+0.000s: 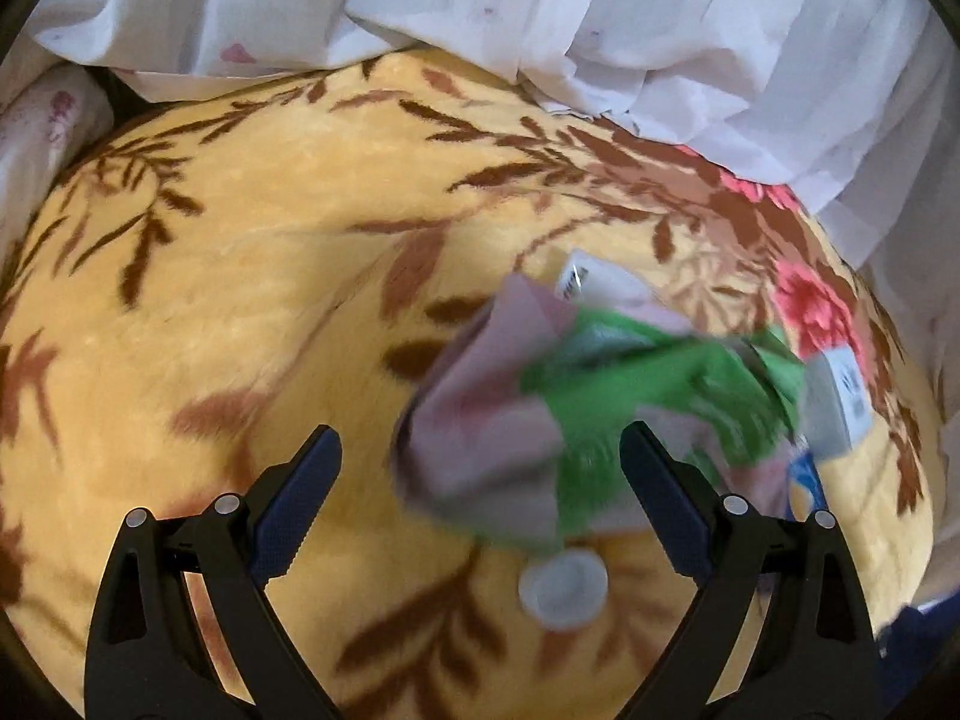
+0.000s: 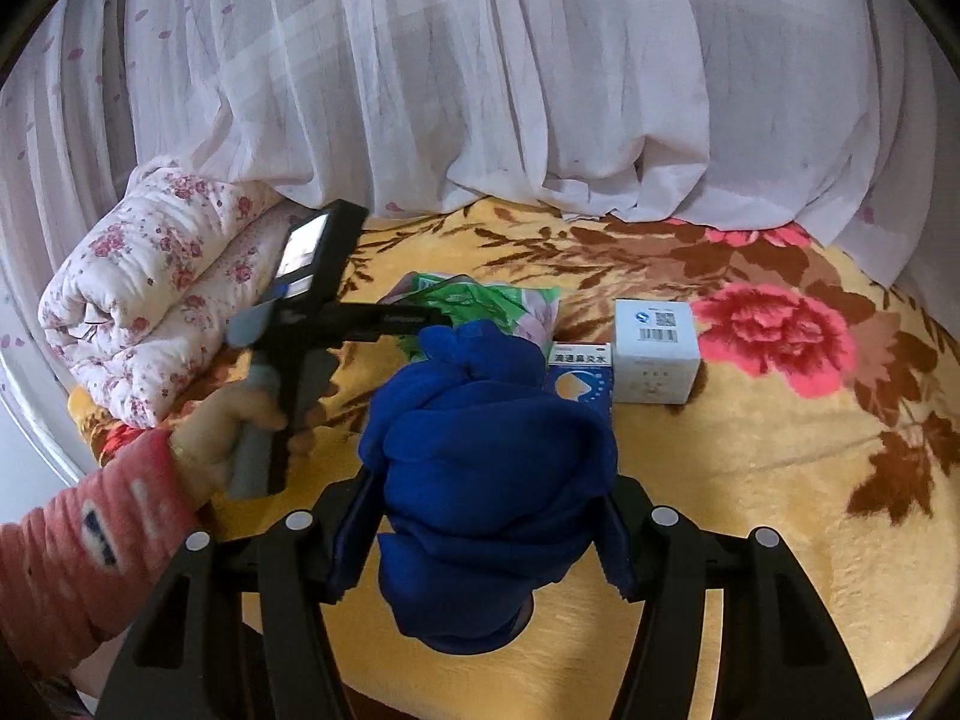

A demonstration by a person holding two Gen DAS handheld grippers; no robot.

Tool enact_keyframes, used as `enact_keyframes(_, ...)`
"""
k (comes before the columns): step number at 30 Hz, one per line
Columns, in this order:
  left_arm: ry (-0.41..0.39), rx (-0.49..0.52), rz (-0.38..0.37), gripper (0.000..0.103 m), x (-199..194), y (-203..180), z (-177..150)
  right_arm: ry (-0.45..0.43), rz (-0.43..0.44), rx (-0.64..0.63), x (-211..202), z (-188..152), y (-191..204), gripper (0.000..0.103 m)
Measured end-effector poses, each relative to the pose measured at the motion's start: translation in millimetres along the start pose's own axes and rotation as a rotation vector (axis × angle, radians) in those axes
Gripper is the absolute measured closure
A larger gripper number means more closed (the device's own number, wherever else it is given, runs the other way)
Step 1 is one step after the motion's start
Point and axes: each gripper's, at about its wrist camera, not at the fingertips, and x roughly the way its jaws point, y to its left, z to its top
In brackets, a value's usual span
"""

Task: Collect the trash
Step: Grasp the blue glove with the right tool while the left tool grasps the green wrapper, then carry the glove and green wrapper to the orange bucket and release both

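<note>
A crumpled green and pink wrapper [image 1: 600, 396] lies on the yellow flowered blanket [image 1: 240, 276], blurred in the left wrist view. My left gripper [image 1: 480, 438] is open just in front of it, and its pads do not press the wrapper. A white bottle cap [image 1: 561, 591] lies between the fingers, nearer the camera. My right gripper [image 2: 489, 483] is shut on a bunched blue bag [image 2: 492, 462], held above the blanket [image 2: 750, 480]. In the right wrist view the left gripper [image 2: 420, 321] reaches over the wrapper [image 2: 474, 300], held by a hand [image 2: 222, 432] in a red sleeve.
A white box [image 2: 654, 351] with a barcode and a blue and white medicine box [image 2: 579, 369] stand right of the wrapper. A rolled floral quilt [image 2: 144, 294] lies at the left. White curtains [image 2: 480, 90] hang along the far edge of the bed.
</note>
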Motion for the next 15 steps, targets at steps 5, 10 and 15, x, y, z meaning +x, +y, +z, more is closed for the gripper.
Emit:
enact_keyframes(5, -0.011, 0.002, -0.031, 0.062, 7, 2, 1, 0.005, 0.004, 0.017, 3, -1, -5, 0.043)
enact_keyframes(10, -0.04, 0.005, -0.05, 0.073, -10, 1, -1, -0.007, 0.007, 0.023, 1, -2, -3, 0.043)
enact_keyframes(15, -0.087, 0.034, -0.013, 0.074, -43, 1, -3, -0.022, 0.013, 0.02, -10, -2, 5, 0.043)
